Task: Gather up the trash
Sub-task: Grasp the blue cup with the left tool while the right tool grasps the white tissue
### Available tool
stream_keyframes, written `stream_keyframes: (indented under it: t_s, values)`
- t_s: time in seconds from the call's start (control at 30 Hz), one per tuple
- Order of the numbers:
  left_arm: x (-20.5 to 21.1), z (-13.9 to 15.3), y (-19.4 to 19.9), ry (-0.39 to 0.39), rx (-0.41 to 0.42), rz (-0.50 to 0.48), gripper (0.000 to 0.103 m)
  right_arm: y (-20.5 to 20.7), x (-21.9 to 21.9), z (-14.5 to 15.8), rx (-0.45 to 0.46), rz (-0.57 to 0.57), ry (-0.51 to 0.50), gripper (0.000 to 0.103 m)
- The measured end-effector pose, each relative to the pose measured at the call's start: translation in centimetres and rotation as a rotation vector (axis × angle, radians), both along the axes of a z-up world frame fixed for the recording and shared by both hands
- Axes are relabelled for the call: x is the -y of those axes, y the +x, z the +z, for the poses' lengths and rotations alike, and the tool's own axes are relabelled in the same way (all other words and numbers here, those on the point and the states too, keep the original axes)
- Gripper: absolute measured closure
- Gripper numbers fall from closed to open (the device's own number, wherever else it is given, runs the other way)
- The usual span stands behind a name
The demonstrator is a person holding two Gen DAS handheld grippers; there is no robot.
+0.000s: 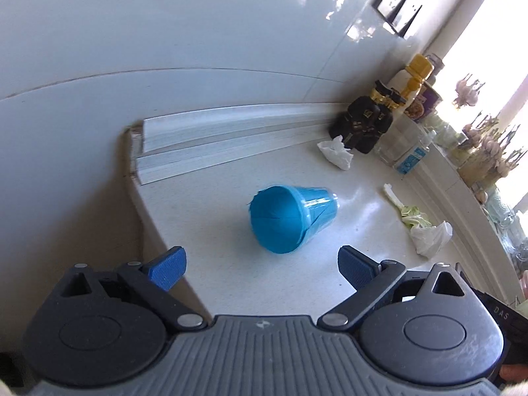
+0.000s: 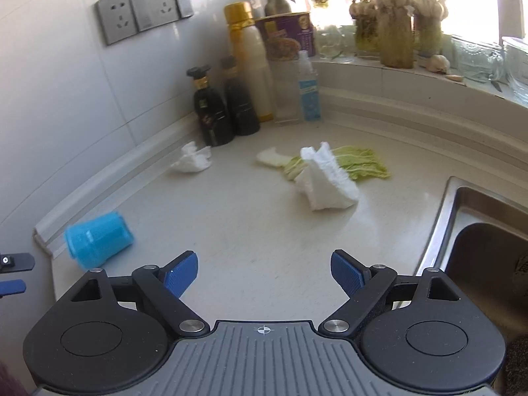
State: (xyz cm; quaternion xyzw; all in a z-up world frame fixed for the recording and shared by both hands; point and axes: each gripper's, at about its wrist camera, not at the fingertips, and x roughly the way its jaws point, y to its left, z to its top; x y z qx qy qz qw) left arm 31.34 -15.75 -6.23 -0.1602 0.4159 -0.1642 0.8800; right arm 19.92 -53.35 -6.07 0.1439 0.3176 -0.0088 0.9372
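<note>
"DAS" on black gripper housing [image 1: 505, 316]

sink [image 2: 488, 231] cut off (right edge)

bare counter [image 2: 250, 231] ahead, bottles [image 2: 227, 105] behind

Cup [image 2: 97, 241]: I see it on its side on the counter [image 2: 264, 231], lower left of the right wrist frame, near the counter's end.
Small tissue [image 2: 191, 160]: centre left, just before the bottles [image 2: 227, 112] by the wall.
Large tissue [image 2: 325, 181]: centre, lying over the leaf [image 2: 363, 163], I think touching it.
Sink [image 2: 488, 264]: right edge, set in the counter.
Jars [image 2: 396, 39]: upper right, on the sill.
</note>
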Motion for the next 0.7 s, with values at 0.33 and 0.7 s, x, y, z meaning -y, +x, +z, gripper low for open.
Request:
stream_keyframes:
  t_s: [0.33, 0.7]
  values:
    - [3.1, -1.2, 2.0, -0.148, -0.085, -0.026, 0.040, 3.8, 3.2, -1.6, 0.011, -0.086, 0.022, 0.013]
    - [4.6, -1.6, 2.5, -0.148, -0.122, 0.017, 0.085, 7.2, 4.6, -3.0, 0.024, -0.085, 0.004, 0.014]
